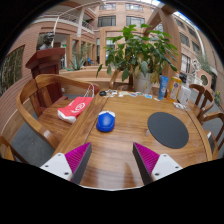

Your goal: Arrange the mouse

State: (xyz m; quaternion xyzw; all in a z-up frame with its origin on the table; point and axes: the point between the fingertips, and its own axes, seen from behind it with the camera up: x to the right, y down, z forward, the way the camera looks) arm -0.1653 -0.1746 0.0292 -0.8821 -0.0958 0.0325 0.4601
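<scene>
A blue mouse (pixel 105 122) lies on the wooden table (pixel 120 150), beyond my fingers and a little left of the middle. A dark round mouse mat (pixel 168 129) lies on the table to the right of the mouse, apart from it. My gripper (pixel 112 162) is open and empty above the table's near part. Its two magenta pads (pixel 80 160) stand wide apart with bare wood between them.
A red and white packet (pixel 75 107) lies at the table's left edge. A leafy potted plant (pixel 140 55) and a blue bottle (pixel 164 87) stand at the far side. Wooden chairs (pixel 35 95) stand to the left, and another chair (pixel 215 115) to the right.
</scene>
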